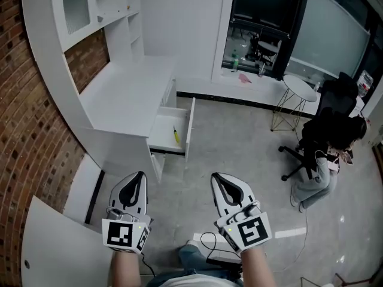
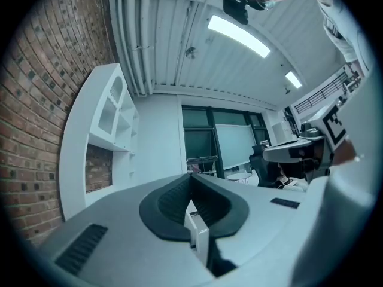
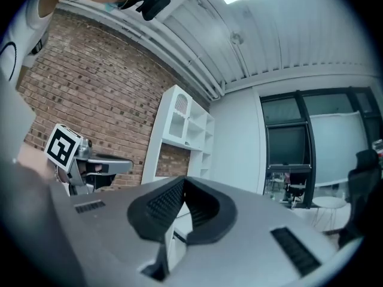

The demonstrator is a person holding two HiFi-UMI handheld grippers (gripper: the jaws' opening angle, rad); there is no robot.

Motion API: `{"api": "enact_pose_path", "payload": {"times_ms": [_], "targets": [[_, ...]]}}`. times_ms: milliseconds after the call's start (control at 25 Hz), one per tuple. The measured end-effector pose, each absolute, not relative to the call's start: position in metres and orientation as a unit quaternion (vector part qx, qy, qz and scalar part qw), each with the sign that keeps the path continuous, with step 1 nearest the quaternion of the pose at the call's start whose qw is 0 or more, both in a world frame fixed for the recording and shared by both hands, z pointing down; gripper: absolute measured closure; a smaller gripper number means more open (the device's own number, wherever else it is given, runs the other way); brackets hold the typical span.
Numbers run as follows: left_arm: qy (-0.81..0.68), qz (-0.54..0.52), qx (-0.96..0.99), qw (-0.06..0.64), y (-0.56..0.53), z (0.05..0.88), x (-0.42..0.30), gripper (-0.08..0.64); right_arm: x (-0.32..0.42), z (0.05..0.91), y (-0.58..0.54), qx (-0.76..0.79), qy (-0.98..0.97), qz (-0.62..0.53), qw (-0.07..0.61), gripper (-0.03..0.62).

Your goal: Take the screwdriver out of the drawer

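Two tongs: left tongs (image 1: 140, 174) and right tongs (image 1: 216, 176) sat side by side at lower centre of the head view, both aimed up-frame toward the drawer (image 1: 190, 124), well apart from it.
Left tongs state: narrow, jaws closed tip to tip, nothing between them.
Right tongs state: narrow too, tips met, empty.
Drawer: white, pulled open out of the desk (image 1: 128, 91), centre-left of frame, over the grey floor (image 1: 239, 142).
Task item: yellow-handled screwdriver (image 1: 176, 134) lay inside the drawer, toward its right side near the front panel, untouched.
Desk: white, ran from centre to upper left; white shelf unit (image 1: 99, 8) stood on it against the brick wall (image 1: 24, 106).
Gripper views: each showed its own closed jaws with the shelf unit beyond.
Background: person (image 1: 317, 172) sat by a black chair (image 1: 335, 94) at the right edge; small round table (image 1: 301, 88) just left of the chair.
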State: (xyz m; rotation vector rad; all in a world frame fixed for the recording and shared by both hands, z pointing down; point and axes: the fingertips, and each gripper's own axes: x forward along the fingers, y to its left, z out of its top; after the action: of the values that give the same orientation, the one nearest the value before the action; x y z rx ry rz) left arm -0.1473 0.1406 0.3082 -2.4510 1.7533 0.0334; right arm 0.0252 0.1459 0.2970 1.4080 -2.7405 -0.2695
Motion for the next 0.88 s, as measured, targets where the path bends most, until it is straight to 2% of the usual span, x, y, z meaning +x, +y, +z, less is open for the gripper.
{"api": "enact_pose_path", "payload": {"times_ms": [320, 880], "targets": [[0.564, -0.005, -0.825, 0.039, 0.062, 0.334, -0.110, 0.546, 0.056, 0.314, 0.068, 0.461, -0.883, -0.072, 0.047, 0.580], [0.542, -0.017, -0.840, 0.013, -0.116, 0.359, -0.120, 0.546, 0.054, 0.342, -0.097, 0.503, -0.859, -0.053, 0.084, 0.580]]}}
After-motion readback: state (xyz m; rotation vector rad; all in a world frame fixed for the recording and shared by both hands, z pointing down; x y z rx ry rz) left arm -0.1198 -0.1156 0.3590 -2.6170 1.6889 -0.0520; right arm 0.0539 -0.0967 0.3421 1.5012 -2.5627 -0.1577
